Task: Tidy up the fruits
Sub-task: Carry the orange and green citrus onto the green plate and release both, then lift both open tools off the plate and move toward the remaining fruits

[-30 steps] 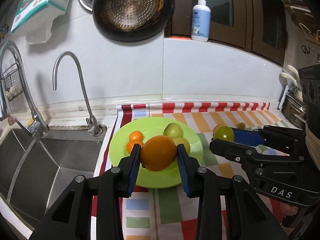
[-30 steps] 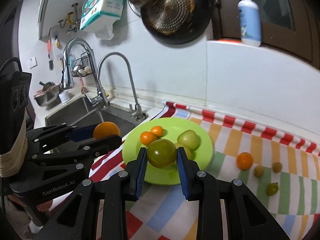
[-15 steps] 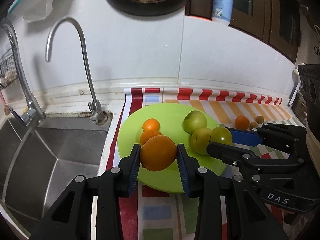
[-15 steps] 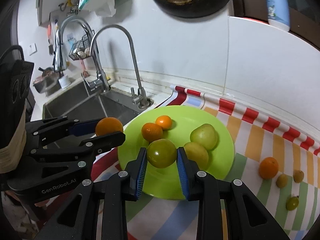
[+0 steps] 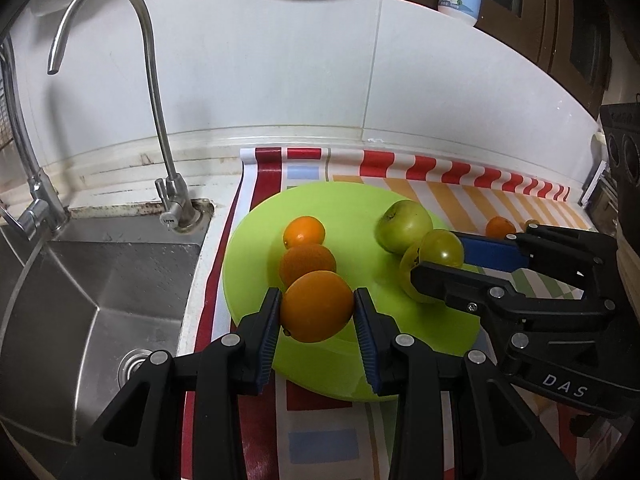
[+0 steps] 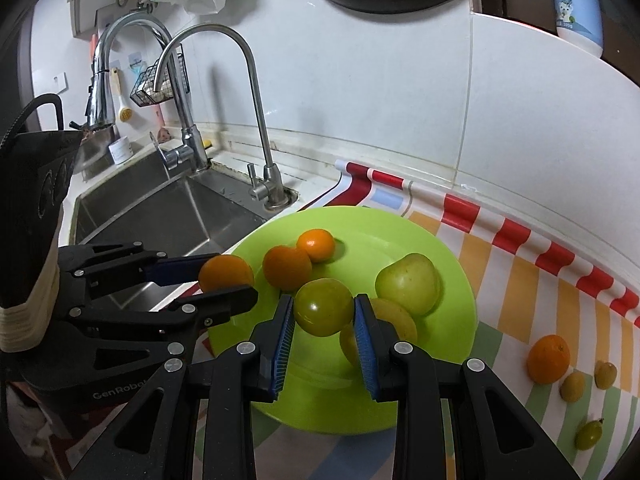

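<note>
- The left gripper (image 5: 316, 312) is clamped on an orange (image 5: 316, 306) above the near edge of the green plate (image 5: 248, 248).
- The right gripper (image 6: 323, 314) is clamped on a green tomato (image 6: 323, 306) above the plate's middle.
- Placing step, I judge: next, lower each beside its like, then release.

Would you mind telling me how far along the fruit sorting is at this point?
Done: two oranges and two green fruits already lie on the green plate. In hand: the left gripper holds an orange and the right gripper a green fruit, both above the plate. Left: one orange and three small fruits lie on the striped cloth.
</note>
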Available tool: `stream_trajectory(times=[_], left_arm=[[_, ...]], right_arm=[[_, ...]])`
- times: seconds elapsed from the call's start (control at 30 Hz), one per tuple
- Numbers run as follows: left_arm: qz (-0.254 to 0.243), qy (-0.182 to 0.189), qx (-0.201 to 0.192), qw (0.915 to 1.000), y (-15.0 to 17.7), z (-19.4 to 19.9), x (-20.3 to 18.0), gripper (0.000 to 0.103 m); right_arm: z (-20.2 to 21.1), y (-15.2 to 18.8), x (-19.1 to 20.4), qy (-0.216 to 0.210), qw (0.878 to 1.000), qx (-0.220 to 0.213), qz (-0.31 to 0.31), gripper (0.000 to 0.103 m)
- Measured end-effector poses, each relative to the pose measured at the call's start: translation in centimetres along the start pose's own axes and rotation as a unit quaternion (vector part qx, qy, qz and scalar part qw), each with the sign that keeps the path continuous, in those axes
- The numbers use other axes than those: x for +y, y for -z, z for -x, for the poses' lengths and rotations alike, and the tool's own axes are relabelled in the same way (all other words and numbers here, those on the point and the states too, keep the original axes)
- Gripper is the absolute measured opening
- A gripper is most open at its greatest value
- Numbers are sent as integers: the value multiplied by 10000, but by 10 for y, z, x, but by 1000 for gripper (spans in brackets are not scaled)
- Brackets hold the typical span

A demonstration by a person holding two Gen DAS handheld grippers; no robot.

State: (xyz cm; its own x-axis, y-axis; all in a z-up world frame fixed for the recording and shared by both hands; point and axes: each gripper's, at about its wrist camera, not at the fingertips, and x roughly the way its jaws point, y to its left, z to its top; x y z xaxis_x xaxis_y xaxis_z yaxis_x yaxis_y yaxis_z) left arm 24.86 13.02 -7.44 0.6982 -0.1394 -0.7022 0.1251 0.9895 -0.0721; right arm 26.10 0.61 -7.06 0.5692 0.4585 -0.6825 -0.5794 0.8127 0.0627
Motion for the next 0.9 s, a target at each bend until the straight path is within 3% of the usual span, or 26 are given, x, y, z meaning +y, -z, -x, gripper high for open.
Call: stream_trajectory(times=[0.13,0.2,0.53,0.9], left_arm=[[19,46,-28,10000,-2,1,0,41],[4,13,-66,10000,-3,3,0,42],[-134,-279,-417,9987,-4,35,-13,42],[-165,-124,-742,9970,-9,73,-37,45]], right_arm=[[-2,-2,-2,-15,10000,-16,-55,32],[1,-3,-3,8,10000,-61,-73,40],[30,4,-7,207,9992,-248,-218,40],[83,10,-9,471,9959,-656,-412,40]])
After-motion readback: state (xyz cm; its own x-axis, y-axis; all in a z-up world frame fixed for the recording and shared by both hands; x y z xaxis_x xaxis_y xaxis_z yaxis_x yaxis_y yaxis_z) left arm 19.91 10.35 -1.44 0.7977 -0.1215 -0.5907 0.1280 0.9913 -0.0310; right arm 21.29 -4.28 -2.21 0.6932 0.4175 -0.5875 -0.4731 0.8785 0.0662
